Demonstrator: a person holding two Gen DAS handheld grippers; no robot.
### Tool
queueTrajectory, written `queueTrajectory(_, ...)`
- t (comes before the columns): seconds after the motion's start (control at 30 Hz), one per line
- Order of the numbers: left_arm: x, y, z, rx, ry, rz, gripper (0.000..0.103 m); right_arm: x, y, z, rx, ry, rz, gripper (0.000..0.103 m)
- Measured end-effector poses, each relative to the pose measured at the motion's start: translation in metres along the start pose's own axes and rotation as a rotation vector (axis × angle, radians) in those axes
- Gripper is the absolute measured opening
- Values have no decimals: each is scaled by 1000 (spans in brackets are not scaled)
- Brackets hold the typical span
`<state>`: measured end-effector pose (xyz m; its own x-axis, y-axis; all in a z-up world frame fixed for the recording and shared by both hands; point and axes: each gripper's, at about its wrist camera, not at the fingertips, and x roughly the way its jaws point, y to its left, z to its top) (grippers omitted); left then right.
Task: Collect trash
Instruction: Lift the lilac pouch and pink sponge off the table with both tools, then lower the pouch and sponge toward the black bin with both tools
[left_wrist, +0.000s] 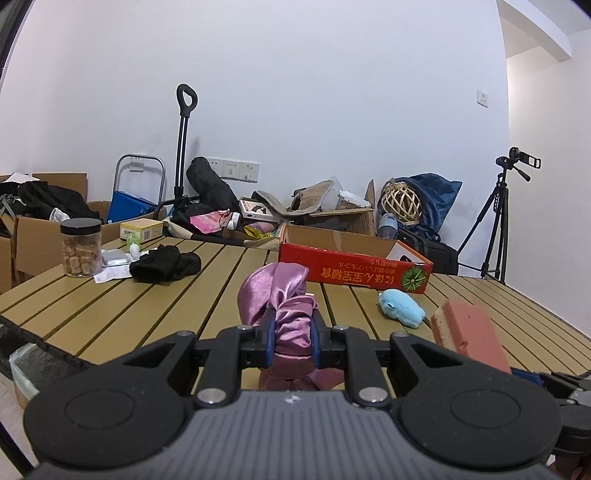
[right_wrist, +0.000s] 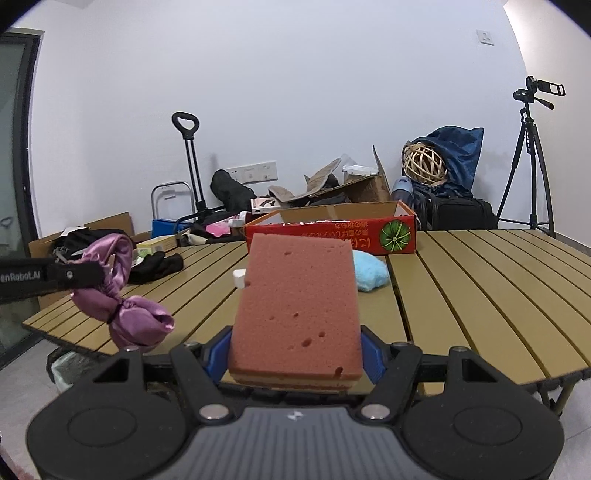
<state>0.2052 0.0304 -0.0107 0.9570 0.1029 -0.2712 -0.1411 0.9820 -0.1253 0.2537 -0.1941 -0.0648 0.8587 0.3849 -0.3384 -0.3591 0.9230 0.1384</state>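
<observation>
My left gripper (left_wrist: 291, 339) is shut on a purple satin scrunchie (left_wrist: 284, 306) and holds it above the near edge of the slatted table (left_wrist: 147, 306). The scrunchie also shows at the left of the right wrist view (right_wrist: 118, 295), hanging from the left gripper. My right gripper (right_wrist: 295, 354) is shut on a pink sponge (right_wrist: 299, 306), held upright above the table's near edge. The sponge shows at the right in the left wrist view (left_wrist: 467, 332).
On the table lie a red carton (left_wrist: 354, 267), a blue fluffy thing (left_wrist: 400, 308), a black cloth (left_wrist: 164, 264), a jar (left_wrist: 81, 247) and papers. A lined bin (right_wrist: 68, 369) stands on the floor below the table's left edge. Boxes and a tripod (left_wrist: 495, 218) stand behind.
</observation>
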Motion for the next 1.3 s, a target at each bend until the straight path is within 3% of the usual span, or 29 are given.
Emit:
queueTrajectory(0.6,-54,10,-24,24,83,-1,18,-50,20,-38,-49,108,33,68)
queueTrajectory(1.3,-66,25,-75,66,230,19,18,-38,48,-106,-125,421,57,68)
